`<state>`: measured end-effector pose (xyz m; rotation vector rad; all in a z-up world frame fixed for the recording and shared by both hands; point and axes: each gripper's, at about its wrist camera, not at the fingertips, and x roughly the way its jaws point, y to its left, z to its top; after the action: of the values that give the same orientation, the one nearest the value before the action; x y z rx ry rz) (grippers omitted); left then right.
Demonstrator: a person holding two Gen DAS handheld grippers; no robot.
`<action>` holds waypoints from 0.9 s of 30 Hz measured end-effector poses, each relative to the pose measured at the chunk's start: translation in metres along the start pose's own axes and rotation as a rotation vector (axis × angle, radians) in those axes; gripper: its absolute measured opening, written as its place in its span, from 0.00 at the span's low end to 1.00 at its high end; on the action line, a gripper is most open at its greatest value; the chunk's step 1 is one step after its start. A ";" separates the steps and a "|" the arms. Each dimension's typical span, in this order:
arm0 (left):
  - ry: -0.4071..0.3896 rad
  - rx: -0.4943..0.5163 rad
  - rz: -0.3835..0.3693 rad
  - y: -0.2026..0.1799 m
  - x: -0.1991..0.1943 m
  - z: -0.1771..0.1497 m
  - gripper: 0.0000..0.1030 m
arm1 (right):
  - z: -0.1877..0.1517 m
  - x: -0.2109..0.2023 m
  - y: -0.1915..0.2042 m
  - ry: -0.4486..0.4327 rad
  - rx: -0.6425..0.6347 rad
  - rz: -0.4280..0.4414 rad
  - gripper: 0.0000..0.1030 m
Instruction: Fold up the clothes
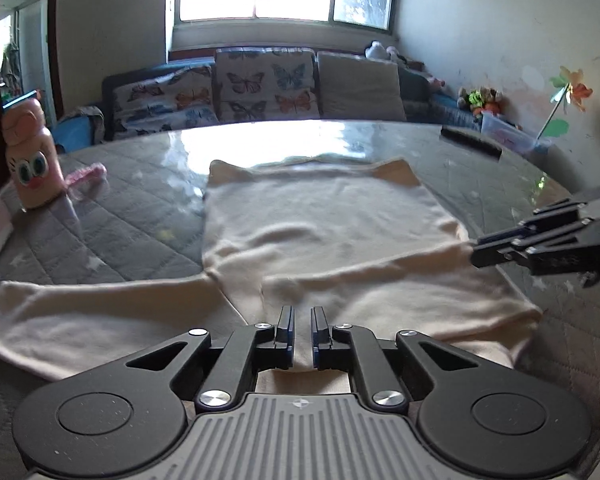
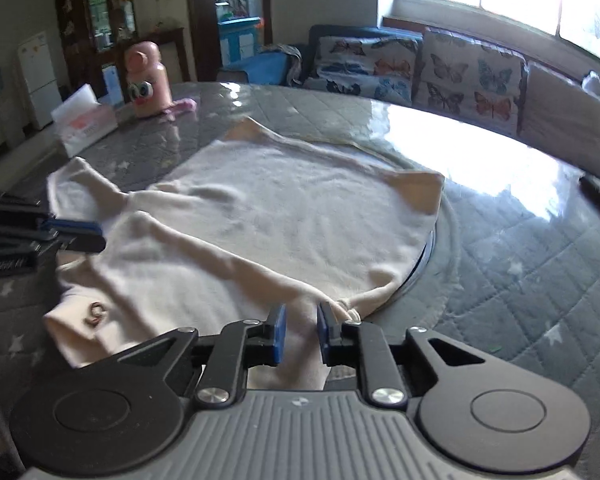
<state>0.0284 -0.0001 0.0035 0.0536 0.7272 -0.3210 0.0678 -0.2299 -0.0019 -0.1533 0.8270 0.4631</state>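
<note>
Cloth of the cream garment (image 1: 324, 216) lay between both nearly closed grippers, left (image 1: 302, 330) and right (image 2: 301, 330), apparently mid-fold, needing both edges carried across together.

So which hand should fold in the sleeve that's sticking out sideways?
Probably left. The left gripper is right beside the spread-out sleeve. The right gripper sits at the shirt's opposite edge.

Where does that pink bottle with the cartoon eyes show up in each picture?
Left wrist view: the pink bottle stands at the far left edge, on the quilted table.
Right wrist view: the bottle stands upper left, beyond the cream garment.
Shared landmark: the butterfly cushions.
</note>
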 end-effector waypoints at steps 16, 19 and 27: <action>-0.007 -0.119 0.151 0.066 -0.020 -0.006 0.28 | 0.025 0.036 0.049 0.014 -0.105 0.115 0.24; -0.005 -0.162 0.216 0.089 -0.027 -0.008 0.28 | 0.032 0.048 0.064 0.021 -0.128 0.137 0.20; -0.009 -0.258 0.368 0.140 -0.043 -0.015 0.31 | 0.055 0.070 0.102 -0.003 -0.171 0.209 0.16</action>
<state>0.0317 0.1467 0.0115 -0.0588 0.7296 0.1247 0.0993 -0.0988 -0.0124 -0.2255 0.8038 0.7312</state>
